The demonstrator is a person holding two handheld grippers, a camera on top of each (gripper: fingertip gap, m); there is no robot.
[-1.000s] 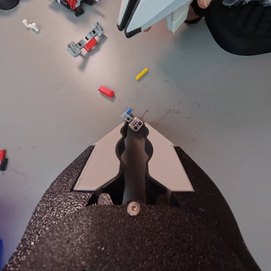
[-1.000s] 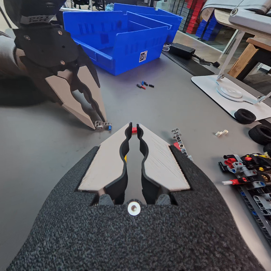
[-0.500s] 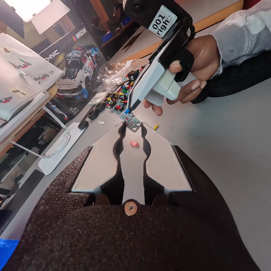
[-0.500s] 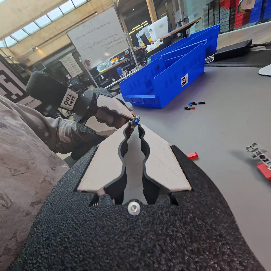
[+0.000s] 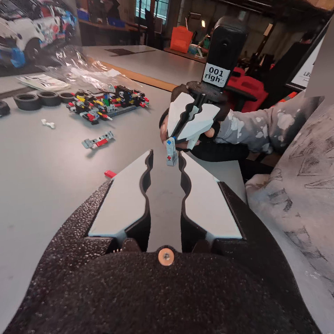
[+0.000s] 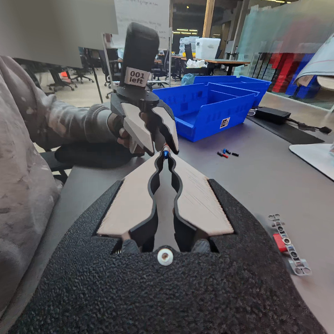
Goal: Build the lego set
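Both grippers are now lifted off the grey worktop (image 5: 45, 180): left gripper (image 5: 165, 153) jaws have spread, releasing the small grey connector with blue pin (image 5: 170, 151) to right gripper (image 6: 165, 156), jaws pinching the pin — handoff looks done.

A grey connector (image 5: 171, 153) carries blue and red pins; blue bins (image 6: 213, 106); black tyres (image 5: 28, 101).
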